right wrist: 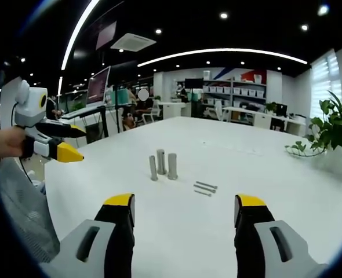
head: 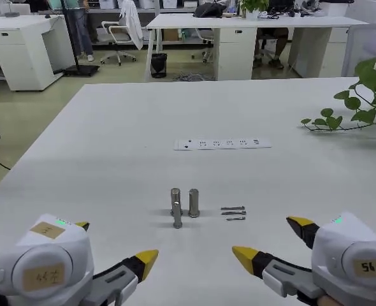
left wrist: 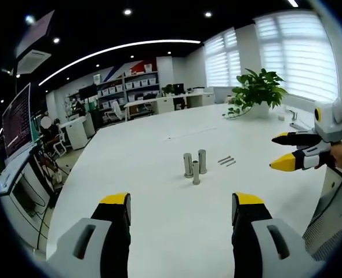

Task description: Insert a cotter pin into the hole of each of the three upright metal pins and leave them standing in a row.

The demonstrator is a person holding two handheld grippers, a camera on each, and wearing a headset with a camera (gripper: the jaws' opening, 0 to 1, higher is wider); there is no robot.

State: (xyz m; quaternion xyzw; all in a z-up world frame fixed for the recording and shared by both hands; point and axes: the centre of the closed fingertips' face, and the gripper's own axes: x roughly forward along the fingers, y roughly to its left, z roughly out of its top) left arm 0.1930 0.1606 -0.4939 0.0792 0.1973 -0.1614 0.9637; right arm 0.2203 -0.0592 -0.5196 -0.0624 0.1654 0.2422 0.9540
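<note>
Cotter pins lie mid-frame, right of the metal pins; your left gripper and right gripper are both spread, so pinch one slowly

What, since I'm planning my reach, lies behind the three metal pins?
A white power strip lies flat on the table behind the metal pins, apart from them. The front pin partly covers one behind it.

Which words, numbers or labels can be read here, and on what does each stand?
"56", perhaps cut off: tan label on the right gripper.
Two tan labels on the left gripper: handwriting too blurred to read.
White strip on the table: dark marks too small to read.
</note>
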